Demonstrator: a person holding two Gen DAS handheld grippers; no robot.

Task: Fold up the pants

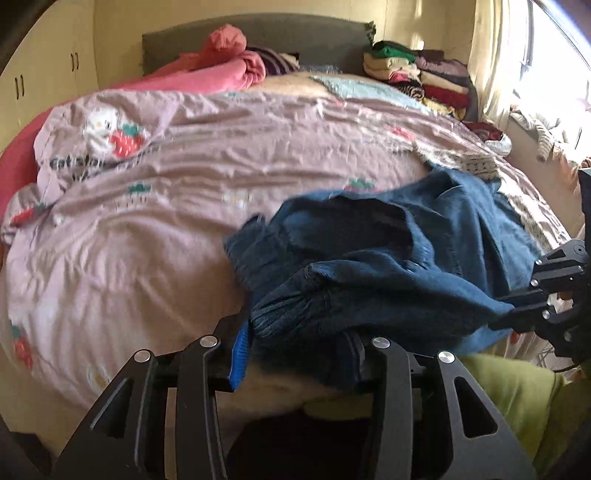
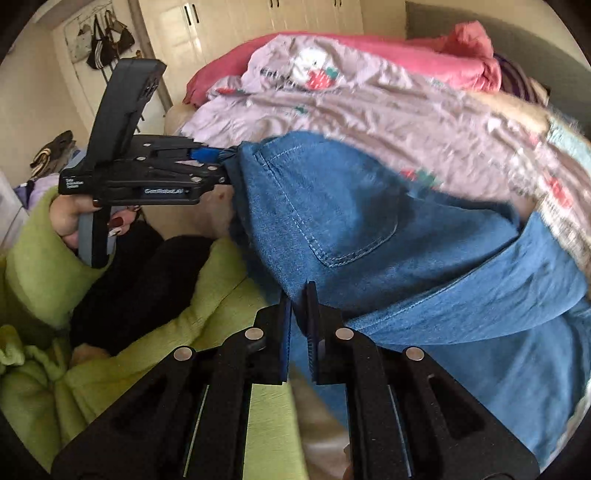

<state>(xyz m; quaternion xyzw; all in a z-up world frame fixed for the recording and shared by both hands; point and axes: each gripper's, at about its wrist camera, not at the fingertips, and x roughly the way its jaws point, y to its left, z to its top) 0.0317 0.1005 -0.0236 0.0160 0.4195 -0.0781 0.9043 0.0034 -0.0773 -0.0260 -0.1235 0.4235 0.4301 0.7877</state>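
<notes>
1. Pants [image 1: 388, 266]: I saw the blue denim pair bunched at the near edge of the bed, toward its right corner, lifted partly off the quilt [image 1: 184, 221]. In the right wrist view the pants [image 2: 369, 221] showed a stitched back pocket and a leg trailing off to the right.
2. Left gripper [image 1: 295, 354]: I held its jaws pinching the ribbed dark-blue waistband, the cloth draped over the fingers and hiding the tips. From the right wrist view the left gripper [image 2: 221, 166] gripped one end of the waist, its handle held in the left hand [image 2: 92, 218] with dark red nails and a green sleeve.
3. Right gripper [image 2: 299, 314]: I saw its fingers pressed nearly together on a fold of the denim at the lower hem of the seat. In the left wrist view the right gripper [image 1: 517, 314] met the cloth at the garment's right end.
4. Quilt: lilac, printed with strawberries and a white cartoon cat; a pink blanket [image 1: 221, 70] lay rolled at the head edge.
5. Folded clothes [image 1: 417, 77]: a stack stood at the far right corner of the bed.
6. Wardrobe doors [image 2: 258, 29]: cream, beyond the bed's far side.
</notes>
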